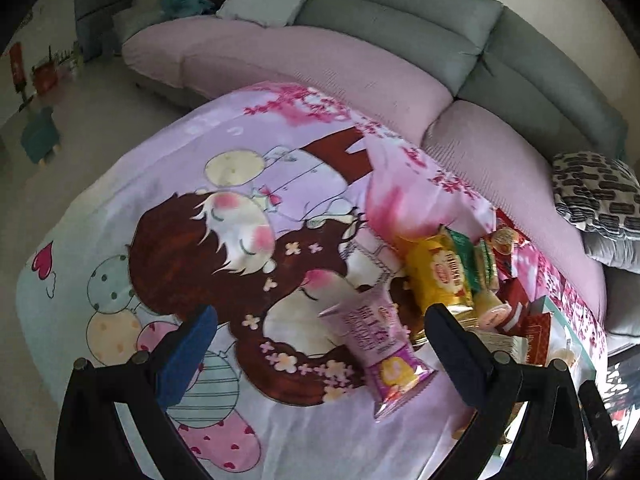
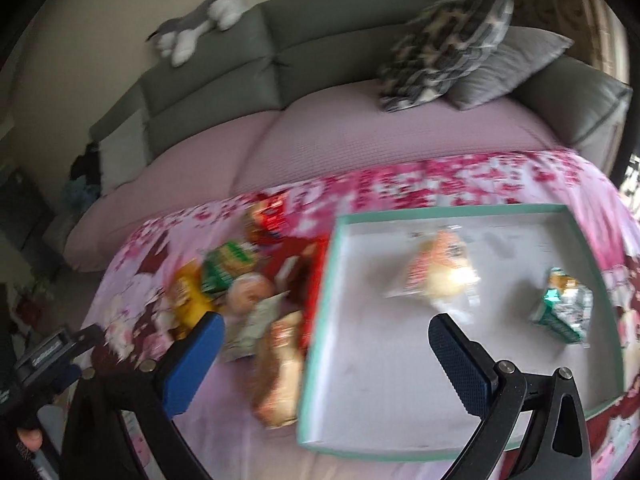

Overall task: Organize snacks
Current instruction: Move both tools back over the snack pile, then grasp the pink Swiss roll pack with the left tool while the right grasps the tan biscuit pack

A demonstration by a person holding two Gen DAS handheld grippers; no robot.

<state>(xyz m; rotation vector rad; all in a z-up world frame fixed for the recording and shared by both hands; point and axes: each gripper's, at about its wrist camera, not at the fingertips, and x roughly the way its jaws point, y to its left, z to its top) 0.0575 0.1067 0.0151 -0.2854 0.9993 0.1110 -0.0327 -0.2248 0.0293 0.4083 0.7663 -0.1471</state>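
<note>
Inside tray [image 2: 460, 420]: pink packet [image 2: 436, 276], green packet [image 2: 562, 306].

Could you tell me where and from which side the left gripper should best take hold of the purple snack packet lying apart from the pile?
Probably across the purple packet's puffed middle, from above with the open left gripper. It lies flat on the cloth, long axis running away from the camera, long sides free.

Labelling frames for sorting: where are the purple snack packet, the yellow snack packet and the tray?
purple snack packet [image 1: 378, 344]: left wrist view, middle of the wrapper.
yellow snack packet [image 1: 438, 270]: left wrist view, on its front label.
tray [image 2: 360, 360]: right wrist view, bare floor near its left wall.
</note>
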